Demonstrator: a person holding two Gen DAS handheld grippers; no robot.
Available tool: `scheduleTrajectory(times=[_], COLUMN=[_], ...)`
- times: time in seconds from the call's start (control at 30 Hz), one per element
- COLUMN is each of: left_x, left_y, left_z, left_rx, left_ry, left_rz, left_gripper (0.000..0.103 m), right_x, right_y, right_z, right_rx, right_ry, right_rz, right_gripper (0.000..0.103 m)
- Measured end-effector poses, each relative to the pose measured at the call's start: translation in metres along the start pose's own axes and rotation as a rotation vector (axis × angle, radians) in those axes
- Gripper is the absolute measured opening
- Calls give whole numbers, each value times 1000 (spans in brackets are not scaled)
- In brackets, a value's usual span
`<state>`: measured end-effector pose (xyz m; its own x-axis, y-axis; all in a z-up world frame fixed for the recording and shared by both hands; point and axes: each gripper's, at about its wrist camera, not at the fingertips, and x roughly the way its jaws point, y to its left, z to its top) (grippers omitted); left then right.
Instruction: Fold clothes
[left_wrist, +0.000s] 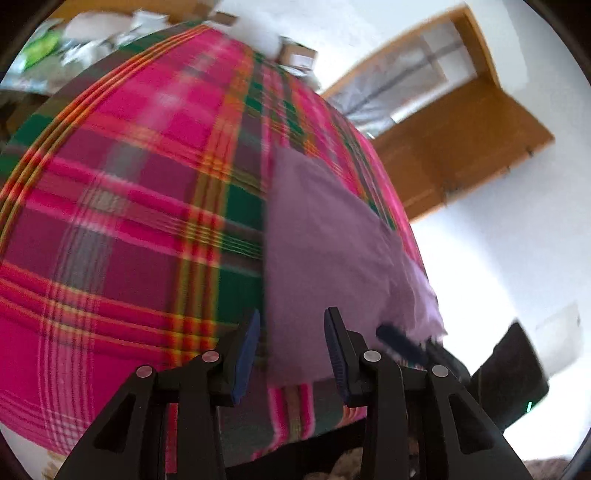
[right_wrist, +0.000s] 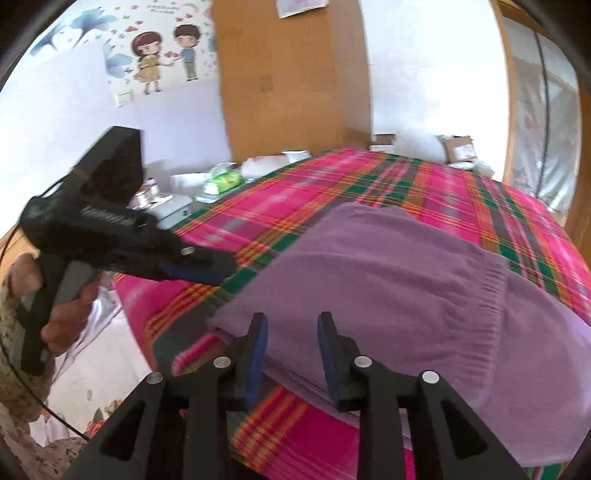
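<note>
The purple sweater (right_wrist: 388, 280) was seen folded on the plaid blanket (right_wrist: 369, 184), at the blanket's near edge, its long axis running away from the tongs. The right gripper (right_wrist: 291, 354) was held nearer, just over the sweater's near hem, jaws spread and empty. The left gripper (left_wrist: 291, 354) was positioned at the sweater's left edge, likewise spread, pinching nothing. Open blanket was left beyond the sweater for moving.
</note>
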<state>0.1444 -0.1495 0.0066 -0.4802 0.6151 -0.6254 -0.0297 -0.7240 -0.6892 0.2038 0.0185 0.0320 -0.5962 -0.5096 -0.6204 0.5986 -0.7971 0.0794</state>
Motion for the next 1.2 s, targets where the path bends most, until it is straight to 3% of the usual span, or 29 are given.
scheduleTrajectory(times=[0.13,0.33,0.63,0.83,1.0,1.03,1.2], left_x=[10,21,28,25,24,23,14], left_y=[9,10,8,-6,-3,-1,8], left_z=[-1,3,6,10,9,8,8], left_rx=[-32,-57,-102,-87,-91,-94,-100], left_ry=[53,104,149,134,139,138,95], left_rz=[-6,-76,-187,-243,-240,-238,-226], left_gripper=[37,38,39,39,39,39,39], right_x=[16,22,24,30,36,37,37], right_y=[16,32,48,56,56,55,47], right_z=[-2,-8,-16,-19,-17,-16,-13], right_rx=[-50,-108,-209,-246,-228,-218,-161], right_ry=[39,44,36,16,15,16,19], right_rz=[38,43,-30,-148,-203,-208,-208], right_gripper=[42,55,57,57,56,50,41])
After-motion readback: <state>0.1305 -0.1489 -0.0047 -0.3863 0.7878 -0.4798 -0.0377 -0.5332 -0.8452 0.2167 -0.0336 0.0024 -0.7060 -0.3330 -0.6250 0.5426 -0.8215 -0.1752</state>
